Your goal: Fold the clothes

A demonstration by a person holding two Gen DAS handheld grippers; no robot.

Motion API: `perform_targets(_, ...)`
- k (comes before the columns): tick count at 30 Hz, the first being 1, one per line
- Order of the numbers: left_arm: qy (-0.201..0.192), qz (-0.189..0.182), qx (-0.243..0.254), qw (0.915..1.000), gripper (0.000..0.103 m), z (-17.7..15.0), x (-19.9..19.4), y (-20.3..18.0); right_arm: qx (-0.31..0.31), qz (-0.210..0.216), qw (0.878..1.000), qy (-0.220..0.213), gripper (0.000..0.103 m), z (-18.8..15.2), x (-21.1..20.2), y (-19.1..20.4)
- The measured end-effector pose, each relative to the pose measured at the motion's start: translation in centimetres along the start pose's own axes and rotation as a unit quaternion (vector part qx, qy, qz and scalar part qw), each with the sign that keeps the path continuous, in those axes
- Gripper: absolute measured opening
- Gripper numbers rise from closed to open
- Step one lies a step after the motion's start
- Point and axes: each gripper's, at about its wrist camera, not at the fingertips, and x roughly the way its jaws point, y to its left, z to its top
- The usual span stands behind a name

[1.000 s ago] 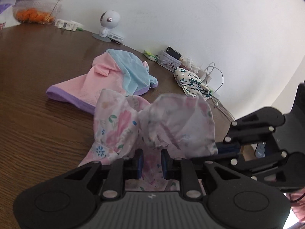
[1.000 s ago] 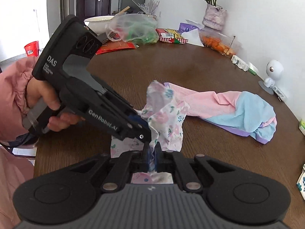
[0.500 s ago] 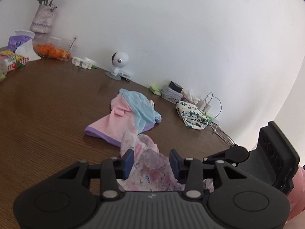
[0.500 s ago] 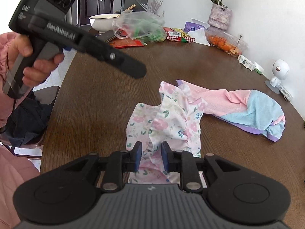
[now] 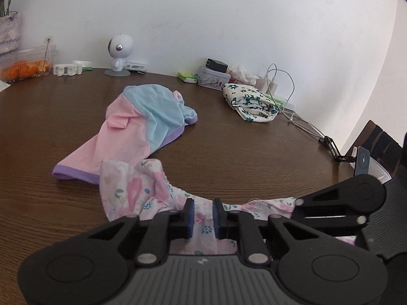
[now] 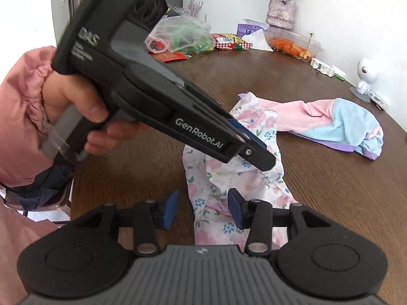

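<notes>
Floral garment (image 6: 239, 178) dropped from both pinches, now rumpled on table (image 5: 241, 152); right gripper (image 6: 202, 208) spread wide, left gripper (image 5: 203, 214) parted over cloth. Regrasp likely needed.

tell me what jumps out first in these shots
The crumpled floral garment lies on the dark wooden table, right under both tools. The left gripper dips its tip into the cloth while the right gripper waits with jaws open. Behind lies a pink and blue garment.
</notes>
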Motion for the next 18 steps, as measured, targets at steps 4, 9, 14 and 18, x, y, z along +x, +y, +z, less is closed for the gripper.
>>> perform_targets(4, -0.004, 0.006, 0.000, 1.0000, 0.012, -0.8, -0.1, 0.9, 0.059, -0.028, 0.997, -0.036, 0.049, -1.0, -3.6, -0.8)
perform_targets(9, -0.004, 0.010, -0.007, 0.9999, 0.012, -1.4, 0.3, 1.6, 0.128, -0.096, 0.985, -0.060, 0.049, -1.4, -4.1, -3.3)
perform_targets(14, -0.013, 0.005, -0.016, 0.9998, 0.012, -1.7, 0.2, 1.9, 0.142, -0.099, 0.984, -0.050, 0.043, -2.1, -2.4, -3.2)
perform_targets(18, -0.015, 0.000, -0.024, 0.9996, 0.012, -1.9, 0.2, 2.3, 0.153, -0.102, 0.982, -0.043, 0.035, -2.7, -1.1, -3.2)
